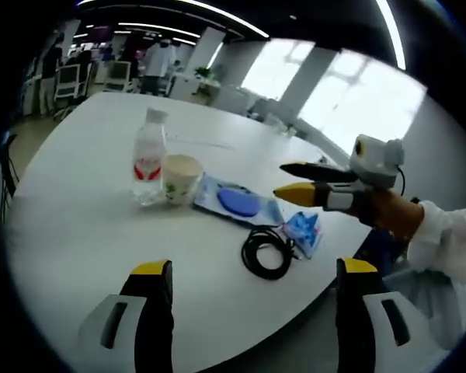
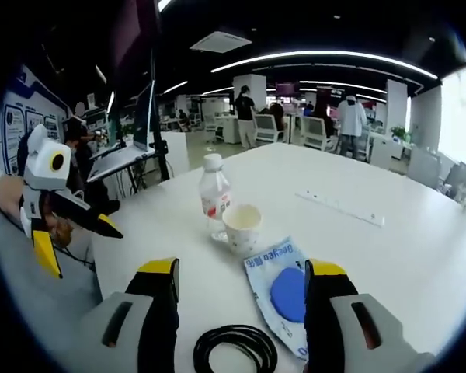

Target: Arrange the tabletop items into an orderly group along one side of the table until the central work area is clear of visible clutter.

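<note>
Both grippers, left (image 1: 247,284) and right (image 2: 242,284), gape empty over clear bottle (image 1: 148,161), paper cup (image 1: 180,178) (touching), coiled cable (image 1: 267,251).

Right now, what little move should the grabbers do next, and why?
Probably ease the right gripper down onto the black cable coil. Its jaws are open and empty, with the coil just ahead between them. The bottle, cup and blue packet already sit in a row, while the coil lies apart.

Both views low over table (image 1: 78,233), opposite sides; share bottle (image 1: 149,158).
</note>
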`<state>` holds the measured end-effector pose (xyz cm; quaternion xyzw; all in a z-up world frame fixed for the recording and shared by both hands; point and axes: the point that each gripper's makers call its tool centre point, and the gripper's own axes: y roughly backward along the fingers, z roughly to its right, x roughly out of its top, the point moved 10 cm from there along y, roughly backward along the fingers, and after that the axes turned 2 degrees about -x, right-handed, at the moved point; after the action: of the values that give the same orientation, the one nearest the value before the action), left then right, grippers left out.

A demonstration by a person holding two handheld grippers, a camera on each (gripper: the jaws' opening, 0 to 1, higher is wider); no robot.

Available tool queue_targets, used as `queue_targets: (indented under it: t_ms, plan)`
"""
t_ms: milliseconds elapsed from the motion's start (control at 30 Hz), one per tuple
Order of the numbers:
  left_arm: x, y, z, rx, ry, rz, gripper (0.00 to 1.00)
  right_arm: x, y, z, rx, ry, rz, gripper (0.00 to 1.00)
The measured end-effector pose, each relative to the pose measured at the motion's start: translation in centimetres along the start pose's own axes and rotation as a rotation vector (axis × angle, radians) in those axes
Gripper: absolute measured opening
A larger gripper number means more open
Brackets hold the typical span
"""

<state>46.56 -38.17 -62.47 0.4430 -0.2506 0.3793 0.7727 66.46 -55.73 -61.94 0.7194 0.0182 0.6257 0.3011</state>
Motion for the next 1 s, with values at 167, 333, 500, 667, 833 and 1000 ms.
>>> queue_targets:
  t_ms: [167, 333, 500, 667, 833, 1000]
  plan:
    - [-0.1, -0.2, 1.2, -0.038, -0.017, -0.002, 0.83, -0.6, 2.6, -0.5, -0.056, -0.032, 0.015, 0.63]
    - [-0.1, -0.2, 1.6, -0.052, -0.047, -0.010, 0.83, -0.7, 4.1, -0.3, -0.094, -0.045, 0.016, 0.63]
    - [0.0, -0.1, 2.2, -0.073, -0.063, -0.003, 0.82, -0.2, 5.0, -0.5, -0.115, -0.027, 0.021, 0.63]
    - [-0.3, -0.1, 2.0, -0.076, -0.088, -0.029, 0.81, 0.2, 5.7, -0.6, -0.130, -0.030, 0.023, 0.63]
    - [-0.2, -0.1, 2.0, -0.083, -0.074, -0.019, 0.80, 0.9, 7.1, -0.8, -0.152, -0.035, 0.035, 0.63]
    - [-0.1, -0.4, 2.3, -0.113, -0.031, -0.005, 0.79, 1.2, 8.9, -1.0, -0.194, -0.070, 0.064, 0.63]
